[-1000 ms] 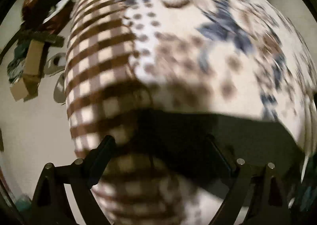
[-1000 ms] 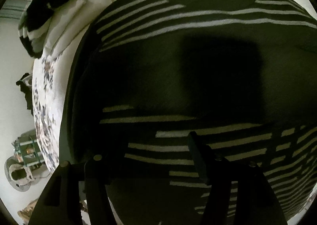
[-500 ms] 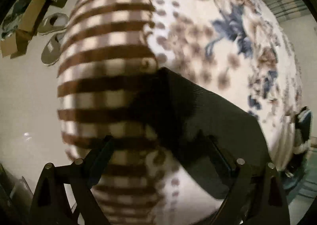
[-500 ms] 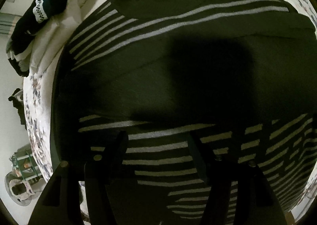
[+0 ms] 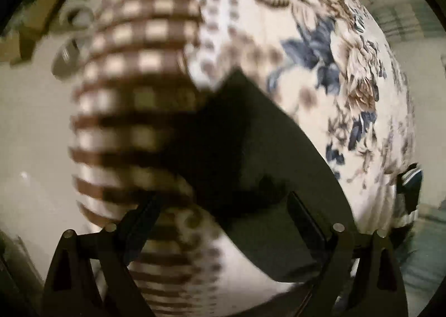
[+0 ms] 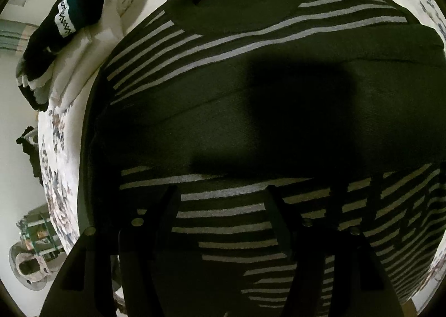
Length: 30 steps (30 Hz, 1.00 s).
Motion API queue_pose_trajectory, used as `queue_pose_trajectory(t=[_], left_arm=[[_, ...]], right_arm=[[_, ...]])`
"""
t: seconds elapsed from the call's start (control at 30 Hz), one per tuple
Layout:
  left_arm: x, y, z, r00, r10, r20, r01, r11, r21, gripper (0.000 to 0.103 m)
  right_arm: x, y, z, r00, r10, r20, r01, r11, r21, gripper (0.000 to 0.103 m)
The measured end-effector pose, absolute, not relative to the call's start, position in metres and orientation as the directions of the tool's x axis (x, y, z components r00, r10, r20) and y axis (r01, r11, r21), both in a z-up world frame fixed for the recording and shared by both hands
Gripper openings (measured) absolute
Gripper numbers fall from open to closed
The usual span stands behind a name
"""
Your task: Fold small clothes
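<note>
On the flowered bed cover (image 6: 55, 177) the dark striped sweater (image 6: 251, 127) lies flat under my right gripper (image 6: 223, 213) and left gripper (image 5: 223, 222), both open and empty; soft and limp, I would pinch its hem corner (image 5: 237, 80).

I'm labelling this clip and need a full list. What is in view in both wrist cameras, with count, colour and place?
sweater: one, dark with pale stripes, spread flat on the bedspread, neck at the top; a plain dark corner of it shows in the left view.
bedspread: one, cream with blue and brown flowers, brown check band along its left side.
clothes pile: one pile, black, teal and white, upper left beside the sweater.
slippers: blurred, grey, on the floor at left; count unclear.
left gripper: fingers apart, above the sweater corner, holding nothing.
right gripper: fingers apart, over the striped hem, holding nothing.
</note>
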<state>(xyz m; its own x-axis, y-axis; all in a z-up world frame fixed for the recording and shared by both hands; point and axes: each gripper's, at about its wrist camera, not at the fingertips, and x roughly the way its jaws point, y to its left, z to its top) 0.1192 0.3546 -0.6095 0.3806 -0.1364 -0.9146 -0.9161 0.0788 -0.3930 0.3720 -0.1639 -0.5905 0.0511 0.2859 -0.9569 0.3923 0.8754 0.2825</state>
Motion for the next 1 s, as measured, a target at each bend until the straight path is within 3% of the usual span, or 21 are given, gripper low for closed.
queue_pose_trajectory(t=[0.03,0.1,0.13,0.17,0.2,0.23,0.27,0.5,0.53,0.57,0.63,0.7,0.83,1.0], left_arm=[[0.122,0.356,-0.617,0.393,-0.13,-0.91,-0.913,0.062,-0.403,0.091],[0.123,0.361,-0.633,0.354,-0.088,-0.931,-0.933,0.038,-0.359,0.075],[0.122,0.364,-0.636,0.353,-0.077,-0.932,-0.935,0.018,-0.355,0.075],[0.121,0.366,-0.633,0.353,-0.055,-0.934,-0.935,0.003,-0.353,0.067],[0.122,0.366,-0.625,0.335,-0.02,-0.942,-0.942,0.017,-0.335,0.035],[0.123,0.365,-0.615,0.303,0.015,-0.953,-0.952,0.05,-0.302,0.016],[0.125,0.364,-0.604,0.292,0.051,-0.955,-0.954,0.093,-0.286,0.007],[0.171,0.33,-0.521,0.276,0.254,-0.927,-0.892,0.427,-0.149,0.006],[0.178,0.323,-0.512,0.284,0.264,-0.922,-0.875,0.465,-0.137,0.006],[0.191,0.31,-0.5,0.292,0.279,-0.915,-0.847,0.52,-0.112,0.006],[0.213,0.289,-0.484,0.317,0.296,-0.901,-0.794,0.602,-0.082,0.006],[0.237,0.263,-0.471,0.346,0.302,-0.888,-0.728,0.683,-0.051,0.006],[0.292,0.183,-0.453,0.427,0.27,-0.863,-0.56,0.829,-0.018,0.006],[0.36,0.039,-0.451,0.501,0.098,-0.86,-0.3,0.951,-0.066,0.006]], right_arm=[[0.372,-0.165,-0.59,0.052,0.284,-0.957,0.392,0.876,0.281,0.064],[0.372,-0.164,-0.589,0.051,0.284,-0.958,0.39,0.877,0.28,0.064],[0.372,-0.164,-0.588,0.049,0.282,-0.958,0.386,0.88,0.278,0.064],[0.372,-0.165,-0.587,0.051,0.281,-0.958,0.382,0.881,0.279,0.064],[0.373,-0.166,-0.585,0.055,0.281,-0.958,0.376,0.883,0.281,0.064],[0.372,-0.167,-0.583,0.06,0.277,-0.959,0.368,0.887,0.279,0.064],[0.372,-0.167,-0.583,0.062,0.273,-0.96,0.363,0.89,0.277,0.064],[0.365,-0.182,-0.584,0.045,0.186,-0.981,0.364,0.912,0.19,0.064],[0.365,-0.186,-0.583,0.038,0.122,-0.992,0.356,0.926,0.127,0.068],[0.365,-0.189,-0.581,0.034,0.046,-0.998,0.348,0.936,0.055,0.08],[0.366,-0.197,-0.581,0.031,-0.048,-0.998,0.334,0.942,-0.035,0.093],[0.368,-0.212,-0.582,0.02,-0.065,-0.998,0.336,0.94,-0.054,0.093],[0.367,-0.253,-0.58,0.016,0.008,-1.0,0.382,0.924,0.014,0.093],[0.35,-0.332,-0.573,0.031,0.097,-0.995,0.468,0.878,0.101,0.093]])
